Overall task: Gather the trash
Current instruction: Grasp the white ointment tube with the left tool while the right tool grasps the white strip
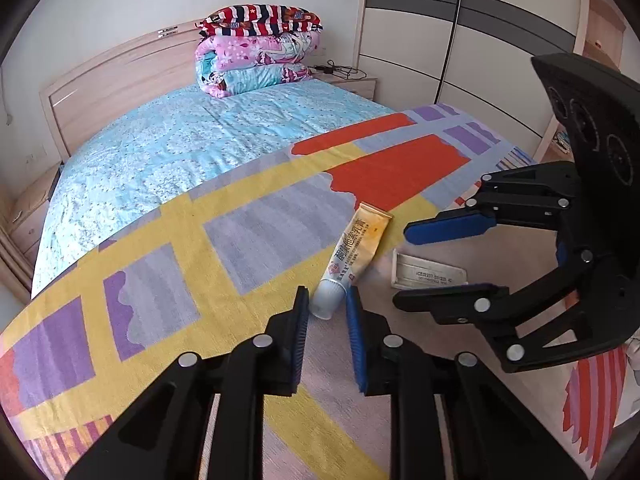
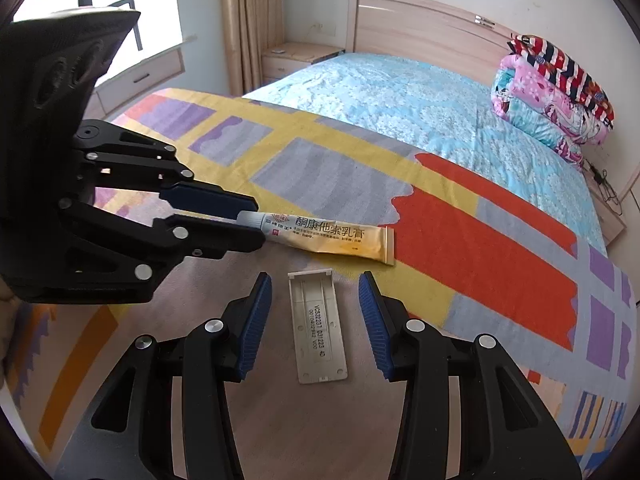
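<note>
Two pieces of trash on the bed, one gripper lined up on each.

Left wrist view: your left gripper [image 1: 327,306] has its jaws narrowly parted around the cap end of the ointment tube [image 1: 352,258], which lies on the patterned blanket [image 1: 160,280]; whether the pads already touch it you cannot tell, and it does not look clamped. The right gripper [image 1: 400,268] sits beside it over the grey plastic cover [image 1: 430,274]. Right wrist view: your right gripper [image 2: 315,286] has its jaws wide apart, holding nothing, straddling the cover [image 2: 320,328] flat on the blanket. This looks like the grasping step: next, squeeze the left on the tube's cap end, then lower the right and pinch the thin cover by its long edges.
</note>
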Available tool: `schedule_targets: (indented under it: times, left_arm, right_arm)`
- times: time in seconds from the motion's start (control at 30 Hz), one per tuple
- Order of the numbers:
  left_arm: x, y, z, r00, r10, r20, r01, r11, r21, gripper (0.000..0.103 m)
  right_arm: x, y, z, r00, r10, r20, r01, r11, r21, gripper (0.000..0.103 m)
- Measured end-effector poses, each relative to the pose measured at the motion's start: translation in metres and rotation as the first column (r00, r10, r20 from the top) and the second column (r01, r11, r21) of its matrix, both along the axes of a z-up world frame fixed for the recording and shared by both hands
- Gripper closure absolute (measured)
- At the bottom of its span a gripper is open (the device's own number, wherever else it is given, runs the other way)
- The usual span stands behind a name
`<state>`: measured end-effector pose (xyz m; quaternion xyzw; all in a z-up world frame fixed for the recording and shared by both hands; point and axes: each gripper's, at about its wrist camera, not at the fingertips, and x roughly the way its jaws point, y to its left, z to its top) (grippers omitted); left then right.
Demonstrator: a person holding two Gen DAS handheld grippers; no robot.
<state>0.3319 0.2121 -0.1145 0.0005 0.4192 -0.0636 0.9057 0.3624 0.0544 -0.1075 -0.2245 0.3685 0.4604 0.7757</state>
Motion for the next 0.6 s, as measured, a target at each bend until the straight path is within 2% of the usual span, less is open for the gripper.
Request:
schedule_targets:
  times: [0.1, 0.17, 0.37, 0.6]
  left_arm:
    - [-0.003, 0.002, 0.003, 1.000, 0.015, 0.017, -0.015, 1.000, -0.017, 0.090]
    - [-0.004, 0.000, 0.005, 1.000, 0.011, 0.018, -0.010, 1.000, -0.006, 0.090]
    - [-0.016, -0.004, 0.015, 0.999, 0.020, 0.025, -0.021, 1.000, 0.011, 0.090]
    - [-0.041, -0.021, 0.041, 0.998, 0.017, 0.054, -0.019, 0.999, 0.045, 0.090]
  right_arm:
    - [0.000, 0.002, 0.000, 1.000, -0.005, 0.017, 0.005, 1.000, 0.001, 0.066]
    - [0.001, 0.003, 0.001, 1.000, 0.003, 0.018, -0.003, 1.000, 0.004, 0.079]
    - [-0.005, -0.002, 0.006, 1.000, 0.008, 0.017, -0.008, 1.000, 0.015, 0.080]
    - [-0.022, -0.020, 0.027, 0.999, -0.006, 0.042, 0.004, 0.999, 0.043, 0.080]
